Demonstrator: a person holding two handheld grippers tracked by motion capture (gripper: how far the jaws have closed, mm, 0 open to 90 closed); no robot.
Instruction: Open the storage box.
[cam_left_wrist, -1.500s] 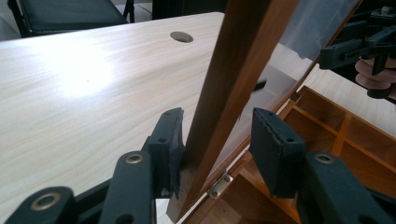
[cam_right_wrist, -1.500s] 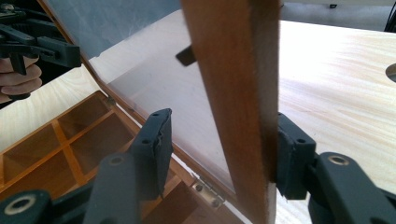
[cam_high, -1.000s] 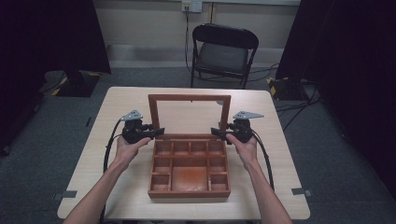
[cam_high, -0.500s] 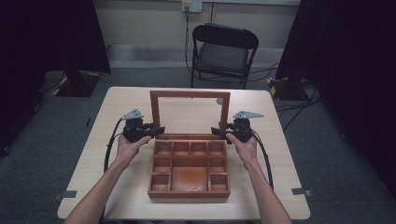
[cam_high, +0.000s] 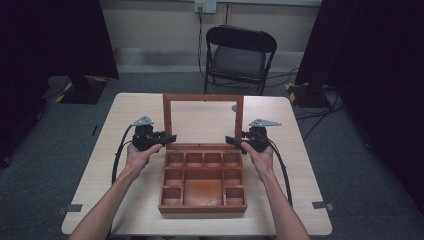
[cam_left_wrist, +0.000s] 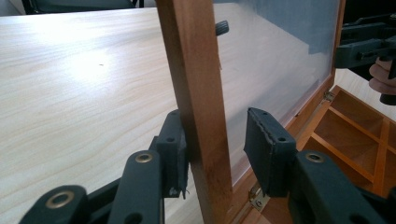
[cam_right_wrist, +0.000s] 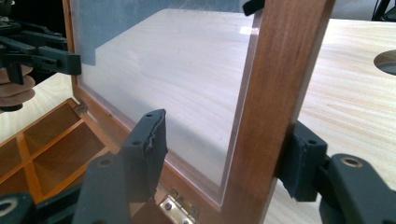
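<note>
A wooden box (cam_high: 202, 209) with several compartments sits on the table, its glass-paned lid (cam_high: 202, 97) standing upright. My left gripper (cam_high: 170, 138) straddles the lid's left rail (cam_left_wrist: 196, 84). Its outer pad (cam_left_wrist: 175, 149) touches the wood and its inner pad (cam_left_wrist: 266, 149) stands off the glass. My right gripper (cam_high: 231, 140) straddles the right rail (cam_right_wrist: 275, 93). Its jaws have just been opening: the outer pad (cam_right_wrist: 301, 158) rests against the rail and the inner pad (cam_right_wrist: 152, 140) is apart from the pane.
The pale wooden table (cam_high: 125, 165) extends behind the lid, with a round hole (cam_right_wrist: 385, 63) in its top. A black folding chair (cam_high: 240, 55) stands beyond the far edge. Cables trail from both grippers along the forearms.
</note>
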